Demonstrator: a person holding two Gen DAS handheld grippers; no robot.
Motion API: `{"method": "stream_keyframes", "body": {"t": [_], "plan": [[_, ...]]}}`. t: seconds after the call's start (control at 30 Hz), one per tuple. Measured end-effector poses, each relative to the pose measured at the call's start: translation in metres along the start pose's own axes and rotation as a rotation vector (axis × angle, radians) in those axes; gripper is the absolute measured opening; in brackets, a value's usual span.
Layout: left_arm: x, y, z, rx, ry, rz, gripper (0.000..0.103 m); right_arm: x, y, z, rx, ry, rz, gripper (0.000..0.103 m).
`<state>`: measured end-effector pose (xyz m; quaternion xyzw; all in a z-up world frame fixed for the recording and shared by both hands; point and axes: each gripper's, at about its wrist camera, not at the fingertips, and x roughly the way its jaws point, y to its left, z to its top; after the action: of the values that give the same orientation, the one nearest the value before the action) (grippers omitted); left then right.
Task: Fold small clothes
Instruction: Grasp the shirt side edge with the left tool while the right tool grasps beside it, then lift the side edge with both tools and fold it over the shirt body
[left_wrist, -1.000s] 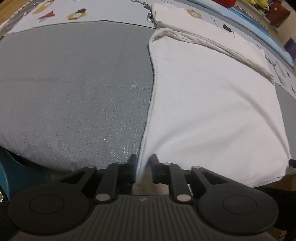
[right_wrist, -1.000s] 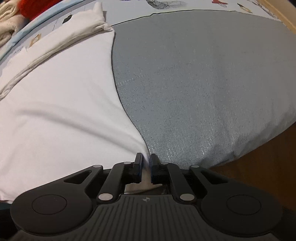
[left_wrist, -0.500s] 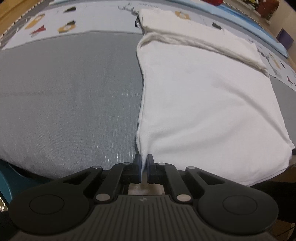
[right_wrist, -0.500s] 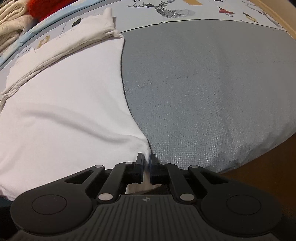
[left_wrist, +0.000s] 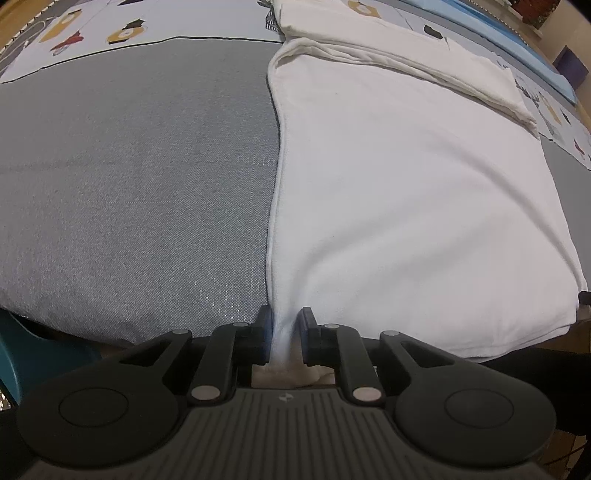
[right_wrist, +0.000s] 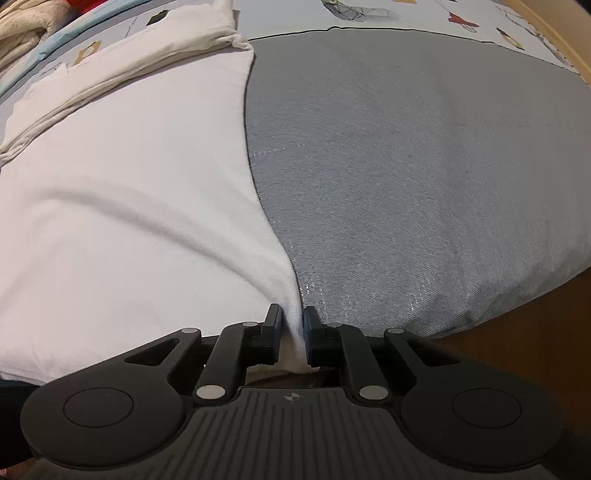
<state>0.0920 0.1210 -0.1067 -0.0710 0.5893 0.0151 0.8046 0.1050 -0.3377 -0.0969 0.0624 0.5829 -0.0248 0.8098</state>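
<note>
**White on grey, with prints beyond**

The garment (left_wrist: 406, 192) is plain white all over, its folded far end a creamier off-white. It lies on a heathered grey mat (left_wrist: 129, 184) edged with a thin black line at the far side. Past that edge, a pale sheet (left_wrist: 92, 29) carries small yellow, red and black animal figures. Both grippers, left (left_wrist: 283, 325) and right (right_wrist: 293, 325), are matte black with silver pins.

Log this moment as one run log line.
left gripper: shut on white garment corner | right gripper: shut on other corner | grey mat
</note>
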Motion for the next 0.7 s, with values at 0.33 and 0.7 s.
{"method": "stream_keyframes", "body": {"t": [0.33, 0.7], "plan": [[0.0, -0.004, -0.001, 0.018, -0.006, 0.017, 0.015, -0.003, -0.004, 0.001, -0.013, 0.001, 0.016, 0.008], [-0.008, -0.015, -0.009, 0.069, -0.039, 0.025, 0.007, -0.027, -0.007, 0.0, 0.002, -0.109, 0.107, 0.005]]}}
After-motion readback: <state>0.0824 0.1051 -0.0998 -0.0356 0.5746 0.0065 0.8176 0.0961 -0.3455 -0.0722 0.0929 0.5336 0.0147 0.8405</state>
